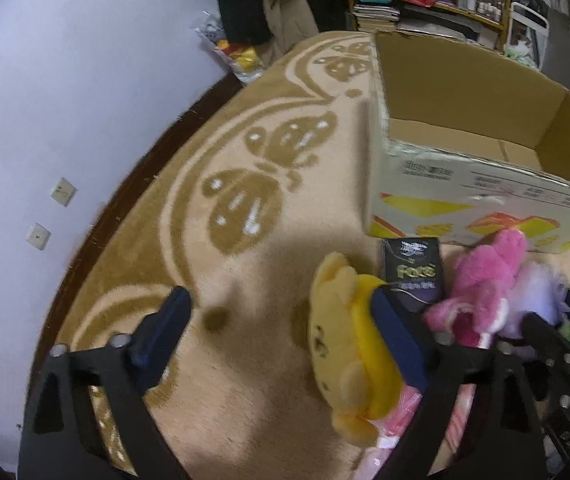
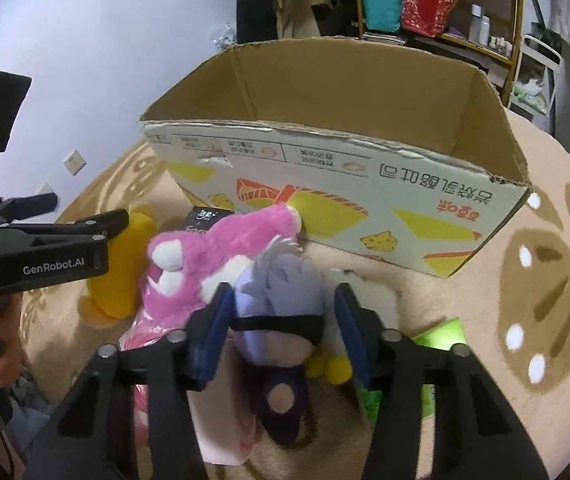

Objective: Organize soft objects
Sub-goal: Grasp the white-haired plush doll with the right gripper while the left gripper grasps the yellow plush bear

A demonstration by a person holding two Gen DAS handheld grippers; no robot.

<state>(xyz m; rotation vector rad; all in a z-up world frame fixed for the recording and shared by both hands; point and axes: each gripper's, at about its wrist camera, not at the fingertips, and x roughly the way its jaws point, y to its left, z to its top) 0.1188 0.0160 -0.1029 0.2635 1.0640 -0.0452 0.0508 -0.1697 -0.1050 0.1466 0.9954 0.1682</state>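
An open cardboard box [image 2: 365,208] stands on the carpet; it also shows in the left wrist view [image 1: 465,184]. A yellow bear plush [image 1: 345,352] lies beside my left gripper [image 1: 281,308], which is open, its right finger resting against the bear. A pink plush [image 2: 213,256] and a lilac-haired doll with a black eye mask [image 2: 281,316] lie in front of the box. My right gripper [image 2: 283,300] is open, with its fingers either side of the doll's head. The left gripper also shows in the right wrist view [image 2: 81,216].
A dark "face" tissue pack [image 1: 413,272] leans by the box. A pink packet [image 2: 221,432] and a green packet [image 2: 441,336] lie under the toys. A beige butterfly carpet [image 1: 245,208] covers the floor. A white wall is on the left, shelves [image 2: 445,4] behind.
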